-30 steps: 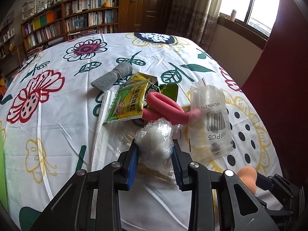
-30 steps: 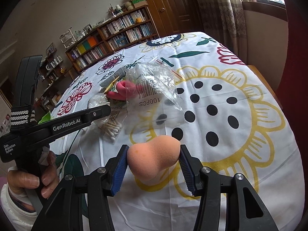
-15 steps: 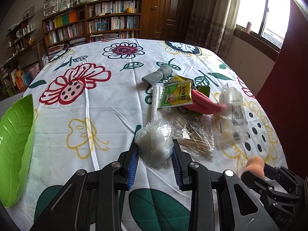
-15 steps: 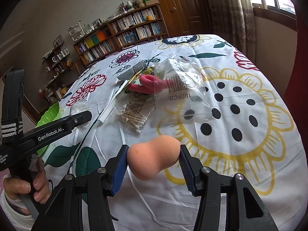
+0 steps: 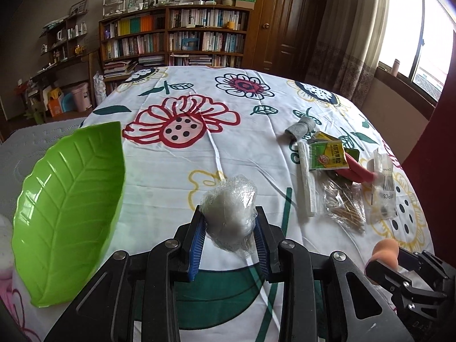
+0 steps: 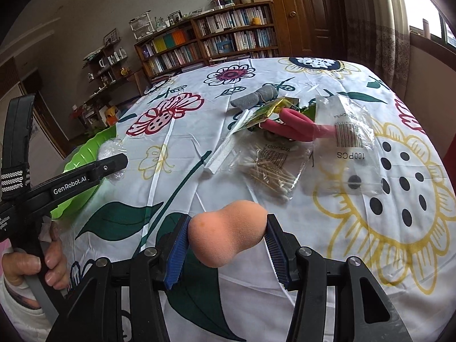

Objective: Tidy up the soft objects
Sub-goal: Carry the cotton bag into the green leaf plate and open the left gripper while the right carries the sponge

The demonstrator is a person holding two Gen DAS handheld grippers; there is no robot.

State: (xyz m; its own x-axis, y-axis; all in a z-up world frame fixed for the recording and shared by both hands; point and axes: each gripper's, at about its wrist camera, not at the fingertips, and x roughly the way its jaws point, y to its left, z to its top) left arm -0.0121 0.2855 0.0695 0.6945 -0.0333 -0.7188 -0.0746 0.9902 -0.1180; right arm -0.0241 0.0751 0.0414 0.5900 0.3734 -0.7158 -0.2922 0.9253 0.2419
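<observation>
My left gripper (image 5: 229, 229) is shut on a clear plastic bag of white cotton (image 5: 228, 212), held above the flowered tablecloth just right of a green leaf-shaped tray (image 5: 68, 199). In the right wrist view the same left gripper (image 6: 114, 165) and its bag of cotton (image 6: 109, 149) hover at the green leaf-shaped tray (image 6: 85, 154). My right gripper (image 6: 226, 242) is shut on a peach makeup sponge (image 6: 226, 236), low over the cloth; the peach makeup sponge (image 5: 384, 252) also shows at the left view's lower right.
On the right half of the table lie a grey foam roll (image 5: 300, 128), a white strip (image 5: 306, 179), a green-yellow sachet (image 5: 327, 155), a pink foam tube (image 6: 293, 126), a bag of cotton swabs (image 6: 273, 168) and a clear "100PCS" bag (image 6: 350, 142). A hand (image 6: 31, 265) grips the left tool.
The left gripper has carried the cotton bag leftward, away from the pile, so the green tray now fills the left side. The right gripper still holds the sponge, shifted slightly left.
</observation>
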